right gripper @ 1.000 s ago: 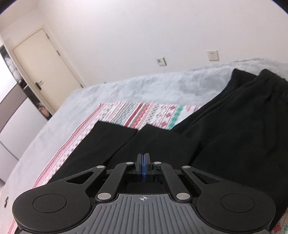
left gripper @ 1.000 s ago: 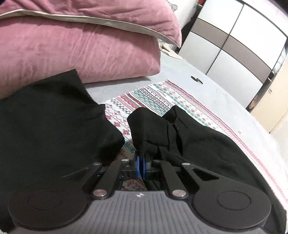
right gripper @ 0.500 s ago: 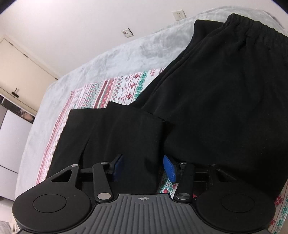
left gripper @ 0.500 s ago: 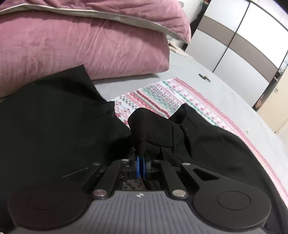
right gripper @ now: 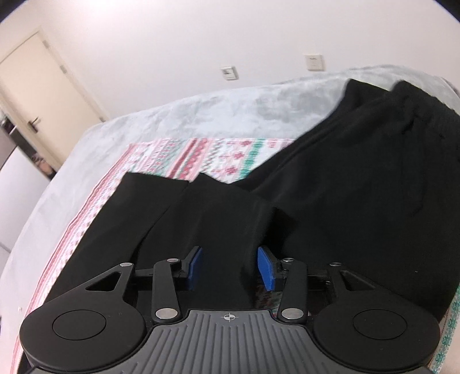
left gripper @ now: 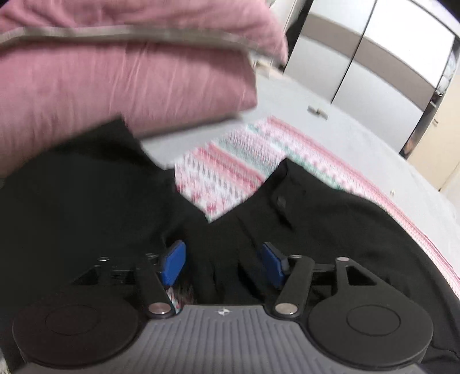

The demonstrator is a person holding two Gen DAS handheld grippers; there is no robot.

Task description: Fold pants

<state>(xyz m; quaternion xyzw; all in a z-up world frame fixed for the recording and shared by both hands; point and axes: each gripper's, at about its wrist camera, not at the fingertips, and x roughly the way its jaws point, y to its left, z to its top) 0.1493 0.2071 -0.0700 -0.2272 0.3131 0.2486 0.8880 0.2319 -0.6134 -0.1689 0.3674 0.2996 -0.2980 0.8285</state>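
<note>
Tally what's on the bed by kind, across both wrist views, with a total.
Black pants: 1
Pink pillows: 2, top and bottom
Patterned cloth: 1
Small dark item on the grey bedcover, too blurred to name: 1
Total: 5

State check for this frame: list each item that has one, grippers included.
left gripper: jaws opening, pads clear of the cloth between them
right gripper: jaws closing, cloth between them, not pinched
black pants: lying on the bed, legs folded back
door: shut
</note>
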